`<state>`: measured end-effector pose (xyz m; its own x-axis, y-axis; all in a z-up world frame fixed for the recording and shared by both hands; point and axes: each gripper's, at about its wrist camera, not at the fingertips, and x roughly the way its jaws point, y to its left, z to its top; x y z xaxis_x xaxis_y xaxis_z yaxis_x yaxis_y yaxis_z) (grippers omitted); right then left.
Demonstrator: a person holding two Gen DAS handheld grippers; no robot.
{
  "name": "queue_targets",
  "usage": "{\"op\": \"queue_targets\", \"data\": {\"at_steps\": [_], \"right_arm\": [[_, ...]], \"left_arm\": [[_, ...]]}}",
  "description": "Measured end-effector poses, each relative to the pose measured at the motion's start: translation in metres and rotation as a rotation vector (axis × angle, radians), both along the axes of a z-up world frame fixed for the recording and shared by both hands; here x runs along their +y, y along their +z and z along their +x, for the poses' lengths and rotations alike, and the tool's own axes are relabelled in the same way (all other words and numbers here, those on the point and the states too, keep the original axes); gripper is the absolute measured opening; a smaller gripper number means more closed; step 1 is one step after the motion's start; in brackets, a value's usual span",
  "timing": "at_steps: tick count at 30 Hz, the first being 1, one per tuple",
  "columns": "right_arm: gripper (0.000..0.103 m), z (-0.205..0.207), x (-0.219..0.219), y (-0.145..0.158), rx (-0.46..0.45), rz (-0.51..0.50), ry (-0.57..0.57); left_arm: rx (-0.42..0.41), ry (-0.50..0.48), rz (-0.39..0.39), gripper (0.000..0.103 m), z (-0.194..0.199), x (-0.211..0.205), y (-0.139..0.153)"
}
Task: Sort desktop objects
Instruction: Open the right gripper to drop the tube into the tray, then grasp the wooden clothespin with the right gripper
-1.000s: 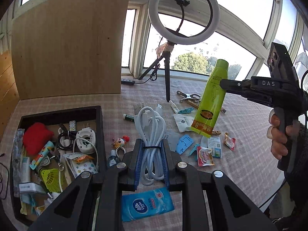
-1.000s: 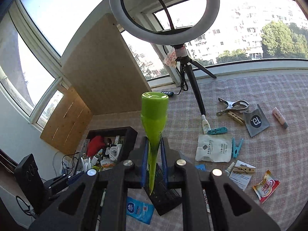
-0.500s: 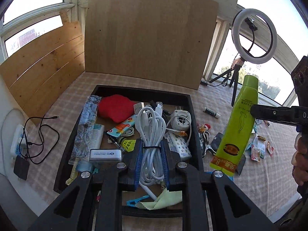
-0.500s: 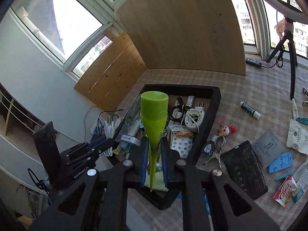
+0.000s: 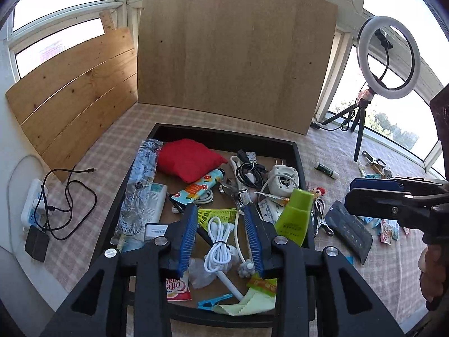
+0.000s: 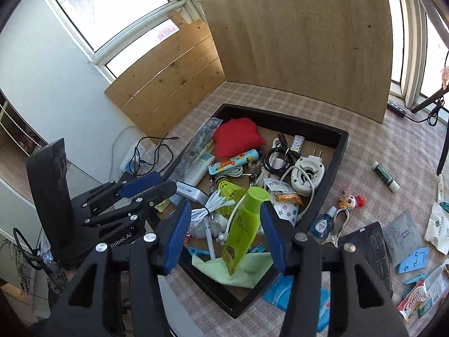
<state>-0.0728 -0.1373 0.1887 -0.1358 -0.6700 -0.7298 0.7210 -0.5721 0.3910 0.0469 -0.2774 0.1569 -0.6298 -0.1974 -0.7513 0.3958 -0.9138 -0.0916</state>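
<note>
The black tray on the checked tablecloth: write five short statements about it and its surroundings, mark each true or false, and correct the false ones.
1. A red cushion lies in the black tray. True.
2. The green bottle lies outside the tray. False: it is over the tray.
3. The right gripper pads clamp the bottle. False: its jaws are opening, pads clear.
4. The white cable bundle is inside the tray. True.
5. The ring light lies in the tray. False: it stands by the window.

I count one black tray (image 5: 299, 154), one red cushion (image 5: 188, 158), one green bottle (image 6: 243, 224), one bundled white cable (image 5: 220, 245), one white fan (image 6: 307, 175), one ring light (image 5: 388, 57), and two wooden boards (image 5: 235, 53).
</note>
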Motion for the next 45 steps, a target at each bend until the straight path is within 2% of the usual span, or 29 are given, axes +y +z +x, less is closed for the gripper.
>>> {"op": "queue_targets", "data": {"at_steps": [2,9,10,11,13,18,23,27,31,37,45], "right_arm": [[0.051,0.003,0.001,0.004,0.050,0.013,-0.008],[0.053,-0.009,0.032,-0.011,0.052,0.038,-0.078],[0.056,-0.011,0.039,-0.015,0.050,0.039,-0.093],[0.069,-0.014,0.050,-0.020,0.044,0.032,-0.112],[0.077,-0.021,0.075,-0.031,0.030,0.027,-0.159],[0.077,-0.039,0.157,-0.053,0.007,0.048,-0.306],[0.077,-0.059,0.245,-0.064,0.030,0.162,-0.429],[0.077,-0.073,0.302,-0.071,0.046,0.234,-0.470],[0.077,-0.082,0.335,-0.075,0.081,0.316,-0.479],[0.077,-0.096,0.350,-0.090,0.082,0.376,-0.433],[0.074,-0.110,0.342,-0.100,0.111,0.433,-0.323]], "left_arm": [[0.003,0.007,-0.013,0.033,0.000,0.000,0.001],[0.008,-0.065,-0.007,0.033,-0.007,0.016,0.001],[0.007,-0.080,-0.005,0.032,-0.010,0.020,0.000],[0.004,-0.095,-0.003,0.033,-0.013,0.025,-0.001],[-0.005,-0.126,-0.001,0.033,-0.020,0.034,-0.004],[-0.034,-0.234,0.019,0.033,-0.043,0.068,-0.012],[-0.073,-0.387,0.043,0.033,-0.073,0.112,-0.020],[-0.114,-0.513,0.073,0.033,-0.103,0.151,-0.032],[-0.180,-0.619,0.057,0.035,-0.130,0.197,-0.054],[-0.255,-0.813,-0.006,0.035,-0.161,0.266,-0.083],[-0.345,-0.997,-0.108,0.030,-0.191,0.304,-0.110]]}}
